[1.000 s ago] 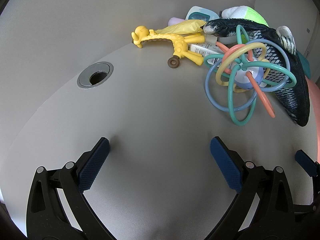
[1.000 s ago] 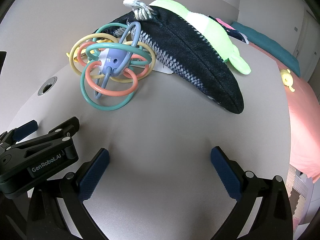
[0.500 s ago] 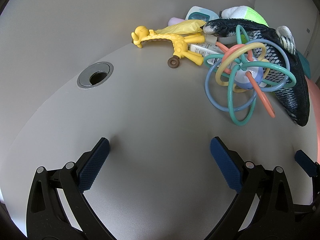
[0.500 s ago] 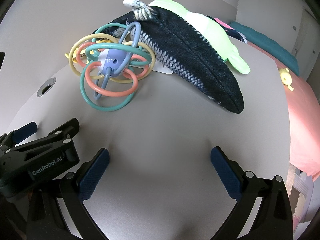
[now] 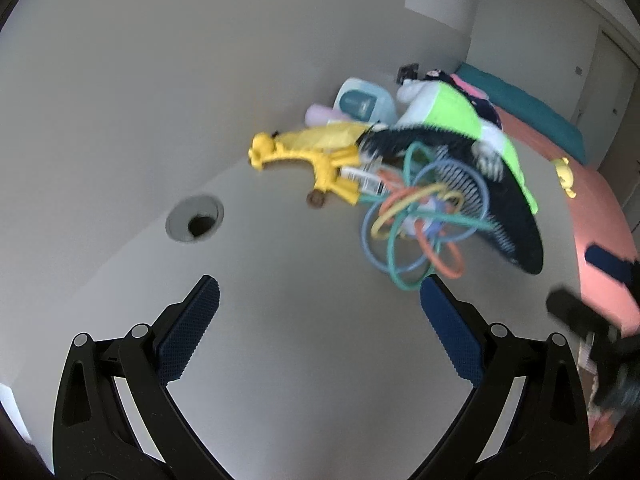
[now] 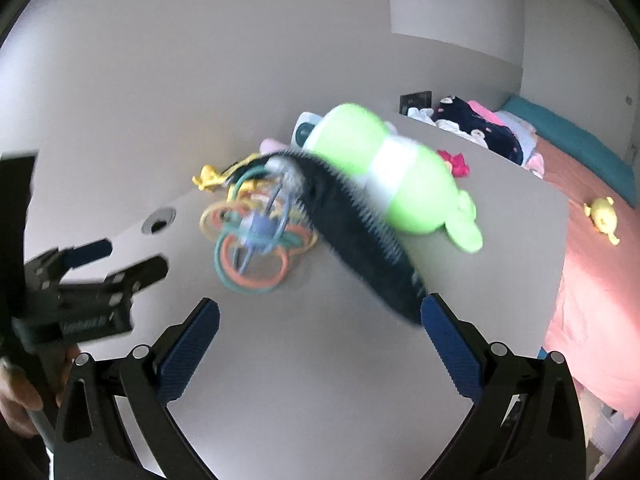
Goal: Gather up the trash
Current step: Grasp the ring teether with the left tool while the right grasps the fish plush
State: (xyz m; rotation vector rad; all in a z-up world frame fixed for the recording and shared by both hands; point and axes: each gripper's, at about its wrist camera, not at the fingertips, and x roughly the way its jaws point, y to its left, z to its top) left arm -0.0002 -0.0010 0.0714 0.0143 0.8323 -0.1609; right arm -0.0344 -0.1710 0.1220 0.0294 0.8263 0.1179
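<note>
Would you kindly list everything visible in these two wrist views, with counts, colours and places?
Table: one, grey, underneath everything.
Cable hole: one, metal-rimmed, table's left.
Giraffe toy: one, yellow, pile's left end.
Ring rattle: one, multicoloured, front of pile.
Dark fabric piece: one, navy, beside rattle.
Plush toy: one, green-white, behind the fabric.
Clothes: heap, navy-pink, far table edge.
Bed: one, pink, right.
Left hand-held gripper: open, empty.
Right hand-held gripper: open, empty.
</note>
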